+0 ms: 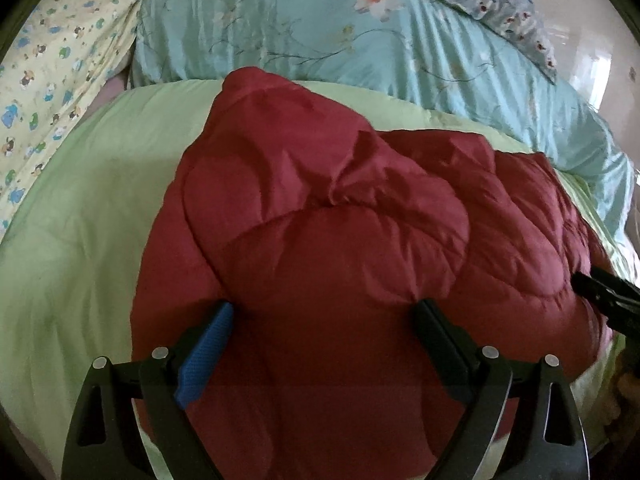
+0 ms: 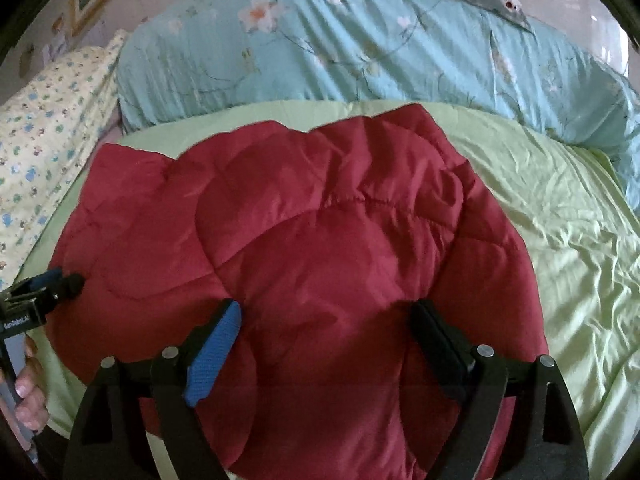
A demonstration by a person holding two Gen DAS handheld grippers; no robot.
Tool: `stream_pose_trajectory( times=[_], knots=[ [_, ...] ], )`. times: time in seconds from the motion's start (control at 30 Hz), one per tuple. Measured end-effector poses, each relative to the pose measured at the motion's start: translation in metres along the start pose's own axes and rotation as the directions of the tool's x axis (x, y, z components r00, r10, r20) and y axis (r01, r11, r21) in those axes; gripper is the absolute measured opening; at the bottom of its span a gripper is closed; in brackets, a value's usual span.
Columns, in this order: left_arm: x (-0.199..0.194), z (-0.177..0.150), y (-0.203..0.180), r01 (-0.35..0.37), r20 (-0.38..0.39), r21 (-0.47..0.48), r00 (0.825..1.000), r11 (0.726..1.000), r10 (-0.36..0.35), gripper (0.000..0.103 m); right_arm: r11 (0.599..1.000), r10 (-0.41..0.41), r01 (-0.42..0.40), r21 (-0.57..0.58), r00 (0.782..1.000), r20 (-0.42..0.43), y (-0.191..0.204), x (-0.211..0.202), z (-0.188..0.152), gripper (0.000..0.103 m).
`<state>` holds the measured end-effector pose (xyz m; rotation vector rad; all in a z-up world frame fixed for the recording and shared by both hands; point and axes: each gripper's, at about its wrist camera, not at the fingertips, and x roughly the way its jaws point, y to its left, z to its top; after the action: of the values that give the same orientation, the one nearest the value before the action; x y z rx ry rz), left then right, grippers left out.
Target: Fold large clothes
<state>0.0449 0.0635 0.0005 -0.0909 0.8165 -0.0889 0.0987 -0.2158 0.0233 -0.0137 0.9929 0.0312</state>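
Observation:
A dark red quilted puffer jacket lies bunched on the light green sheet, with one padded layer folded over its middle. My left gripper hovers open over the jacket's near part, its blue and black pads wide apart and nothing pinched between them. One of the right gripper's fingers pokes in at the right edge. In the right wrist view the jacket fills the centre. My right gripper stands open above it. The left gripper shows at the jacket's left edge, held by a hand.
A teal floral duvet is heaped along the far side of the bed. A pale yellow printed cloth lies at the far left, and a patterned pillow at the far right. Bare green sheet spreads to the jacket's right.

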Motion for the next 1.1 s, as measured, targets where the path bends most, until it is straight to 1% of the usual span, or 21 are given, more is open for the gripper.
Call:
stream_pose_trajectory(
  times=[0.2,0.37,0.5,0.6,0.77,0.97,1.1],
  knots=[
    [0.024,0.026,-0.003,-0.043,-0.033,-0.012,0.999,0.999,0.043,0.095,1.000,0.002,-0.002,0.008,0.998,-0.069,-0.002,0.010,0.013,0.090],
    [0.044,0.044,-0.009,-0.089,-0.053,-0.016,0.995,0.996,0.088,0.097,0.999,0.006,-0.004,0.033,0.997,-0.071,-0.011,0.015,0.031,0.089],
    [0.063,0.059,-0.012,-0.121,-0.072,-0.014,0.990,0.993,0.120,0.097,0.999,-0.023,0.026,0.025,0.994,-0.102,-0.021,0.037,0.040,0.089],
    [0.075,0.067,-0.012,-0.137,-0.086,-0.014,0.987,0.990,0.135,0.097,0.998,-0.003,0.011,0.055,0.991,-0.134,-0.029,0.055,0.045,0.089],
    [0.101,0.085,-0.011,-0.160,-0.109,-0.011,0.981,0.987,0.158,0.098,0.993,0.023,-0.005,0.120,0.988,-0.150,-0.042,0.069,0.050,0.089],
    [0.124,0.094,-0.007,-0.172,-0.113,-0.005,0.979,0.985,0.170,0.100,0.985,0.063,-0.035,0.168,0.985,-0.160,-0.054,0.078,0.053,0.091],
    [0.120,0.086,-0.006,-0.171,-0.106,-0.010,0.980,0.985,0.169,0.100,0.982,0.078,-0.052,0.181,0.987,-0.138,-0.057,0.076,0.051,0.091]
  ],
)
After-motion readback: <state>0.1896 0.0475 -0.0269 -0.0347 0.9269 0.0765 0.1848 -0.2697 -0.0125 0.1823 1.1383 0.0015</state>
